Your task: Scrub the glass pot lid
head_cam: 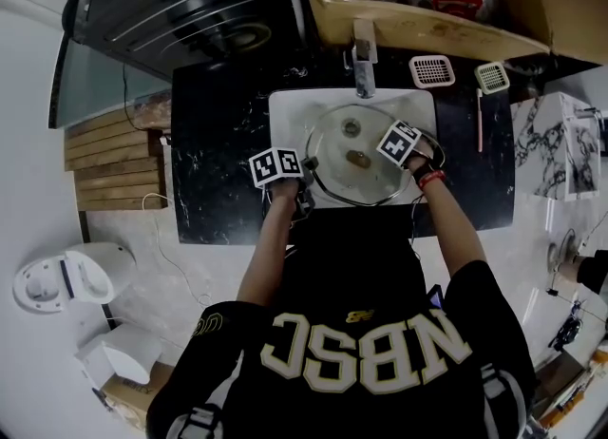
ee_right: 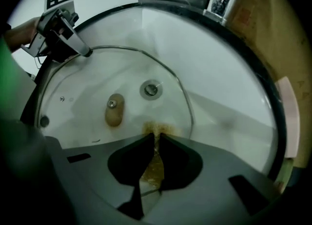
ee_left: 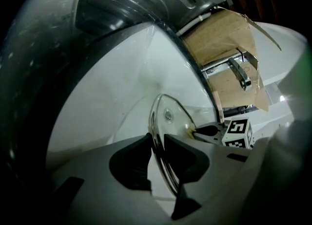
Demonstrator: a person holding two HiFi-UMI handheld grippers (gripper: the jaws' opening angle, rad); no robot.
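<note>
The lid [head_cam: 342, 169] lies in the white sink [head_cam: 285, 106], knob [ee_right: 114, 110] up, and covers most of the basin. The drain [ee_right: 151, 89] shows through the glass just beside the knob.

The left gripper [ee_left: 157, 139] has its claw pinching the lid's metal rim, one jaw on each face of the glass. In the head view this grip sits at about 8 o'clock on the lid.

The right gripper [ee_right: 157, 139] stands over the lid at about 2 o'clock and points down at it. Its claw is pressed nearly together on a thin yellow-brown pad [ee_right: 155, 163]. The pad's lower edge touches the glass, where a yellowish smear spreads beside the jaw tips.

A faucet [head_cam: 364, 57] stands at the sink's 12 o'clock. The sink is set in a black counter [head_cam: 218, 143]. At 1 o'clock from the sink a pink grid [head_cam: 432, 71] lies on the counter, with a pale one [head_cam: 492, 77] further right. An open cardboard box [head_cam: 427, 24] sits behind the faucet
</note>
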